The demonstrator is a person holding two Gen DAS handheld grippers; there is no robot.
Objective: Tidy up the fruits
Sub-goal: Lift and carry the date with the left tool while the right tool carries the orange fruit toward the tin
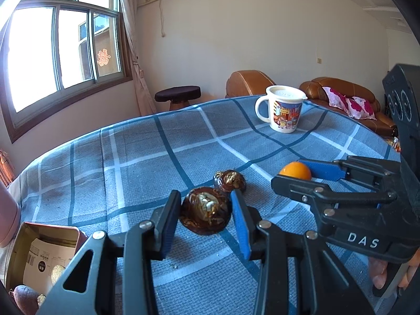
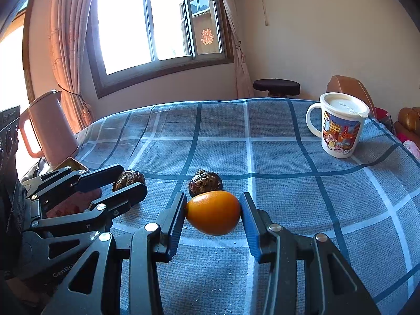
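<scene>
Covering table, blue plaid cloth (image 1: pixel 162 157) — left tool (image 1: pixel 206 210) clamps dark fruit (image 1: pixel 206 208), right tool (image 2: pixel 213 214) orange fruit (image 2: pixel 213 216).

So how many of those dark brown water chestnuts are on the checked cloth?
2: one dark brown water chestnut between the left gripper's jaws, another just beyond. The open box may hide more.

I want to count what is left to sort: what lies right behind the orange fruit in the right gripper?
One dark brown water chestnut sits on the checked cloth just behind the orange fruit. Its lower front is covered by the fruit.
</scene>
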